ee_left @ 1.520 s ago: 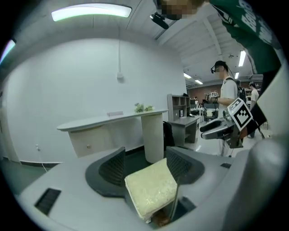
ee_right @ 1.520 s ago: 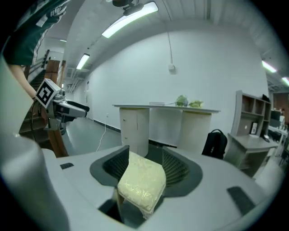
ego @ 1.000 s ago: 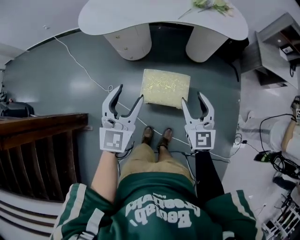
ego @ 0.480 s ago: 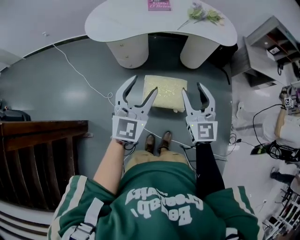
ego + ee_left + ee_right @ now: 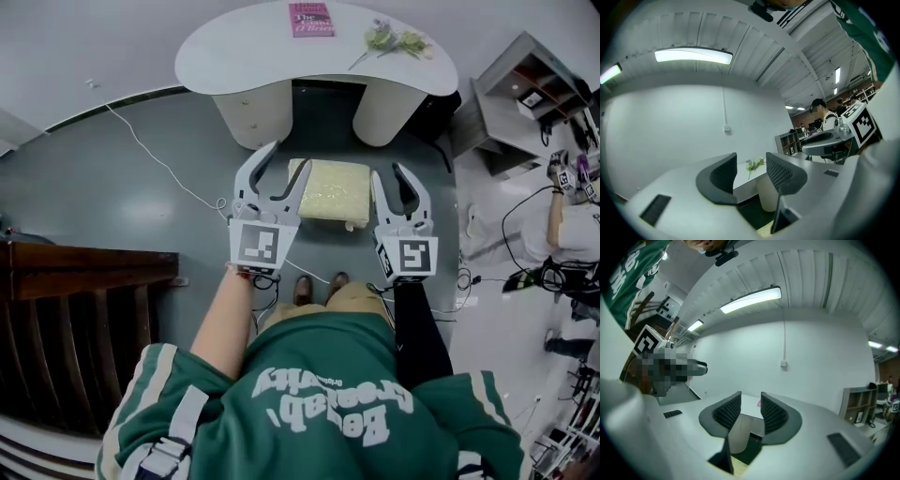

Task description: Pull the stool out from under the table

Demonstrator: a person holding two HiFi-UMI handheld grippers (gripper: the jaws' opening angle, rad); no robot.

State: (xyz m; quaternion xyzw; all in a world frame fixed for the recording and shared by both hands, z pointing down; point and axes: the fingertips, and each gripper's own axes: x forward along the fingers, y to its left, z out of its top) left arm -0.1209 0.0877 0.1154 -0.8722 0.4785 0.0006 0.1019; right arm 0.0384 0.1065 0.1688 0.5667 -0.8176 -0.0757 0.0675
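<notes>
The stool [image 5: 330, 190], with a pale yellow cushion, stands on the grey floor in front of the white table [image 5: 234, 47], between its two legs and my feet. Both grippers are held up level above the floor, one at each side of the stool, touching nothing. The left gripper [image 5: 286, 159] is open and empty, and its jaws have just been closing. The right gripper [image 5: 390, 173] is also open and empty, its jaws narrower and likewise just closing. In the left gripper view, the left gripper [image 5: 750, 173] frames the tabletop. In the right gripper view, the right gripper [image 5: 751, 411] frames a table leg [image 5: 739, 430].
A pink book [image 5: 311, 19] and a flower sprig [image 5: 394, 39] lie on the table. A dark wooden railing [image 5: 84, 281] stands at the left, and a white cable [image 5: 159, 141] runs over the floor. At the right are a shelf unit [image 5: 525, 94] and another person [image 5: 572, 225].
Both grippers have risen, now overlapping the stool's sides instead of lying short of it, and their jaws have narrowed. More of the table shows at the top.
</notes>
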